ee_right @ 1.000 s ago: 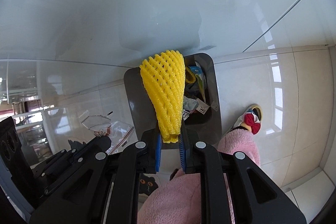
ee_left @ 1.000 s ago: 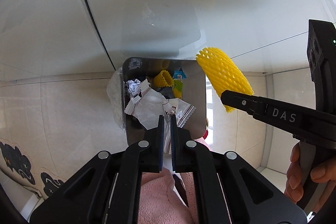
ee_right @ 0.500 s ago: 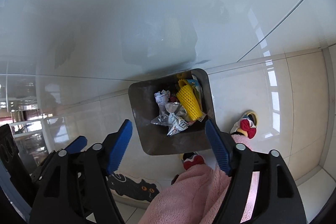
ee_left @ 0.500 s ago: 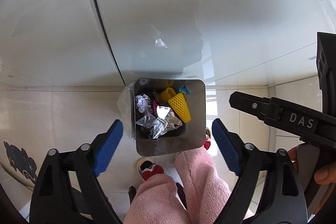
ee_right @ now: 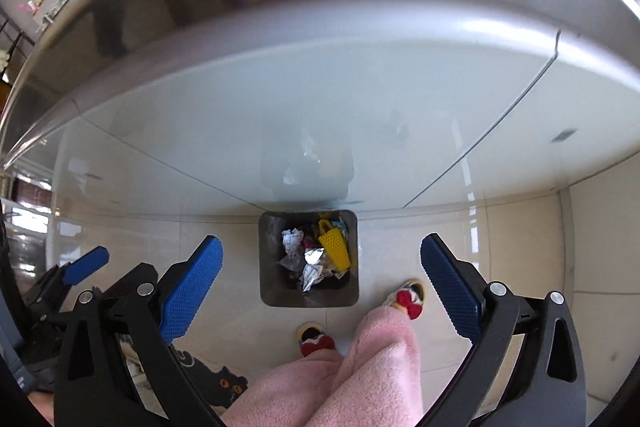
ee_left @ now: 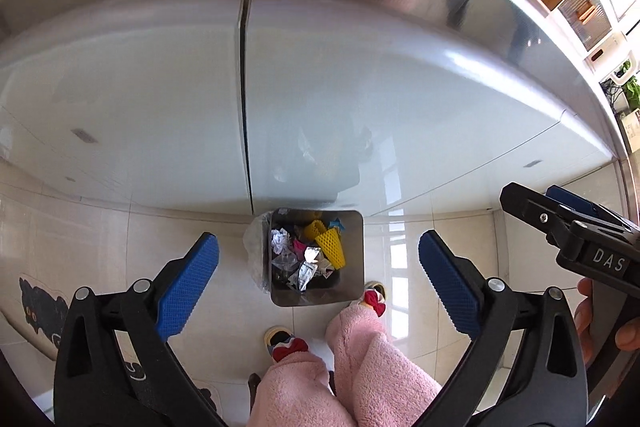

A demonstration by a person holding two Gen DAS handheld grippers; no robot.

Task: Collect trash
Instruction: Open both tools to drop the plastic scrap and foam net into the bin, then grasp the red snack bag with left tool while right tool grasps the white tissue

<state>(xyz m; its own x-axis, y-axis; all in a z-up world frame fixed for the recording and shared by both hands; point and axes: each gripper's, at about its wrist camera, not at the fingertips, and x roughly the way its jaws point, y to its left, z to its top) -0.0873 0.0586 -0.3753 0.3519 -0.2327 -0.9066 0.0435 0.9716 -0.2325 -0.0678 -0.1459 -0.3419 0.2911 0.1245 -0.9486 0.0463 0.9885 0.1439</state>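
Both grippers are hanging high above the bin (ee_left: 356, 227), which is standing on the floor against the cabinet front. The left gripper (ee_left: 318, 283) and right gripper (ee_right: 320, 283) have just been opening and are gaping wide, nothing between their jaws. The yellow foam net (ee_right: 335, 247) and foil wrapper (ee_right: 314, 261) are lying inside the bin. Whether more trash is waiting elsewhere cannot be told.

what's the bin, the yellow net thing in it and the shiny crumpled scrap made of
Bin: looks like brushed metal, grey and matte, with a thin clear plastic liner bulging at one side.
Yellow net: looks like soft foam mesh, with an open diamond lattice and a matte surface; probably a fruit sleeve.
Shiny scrap: looks like foil or metallised film, with sharp creases and bright glints; which of the two is unclear.
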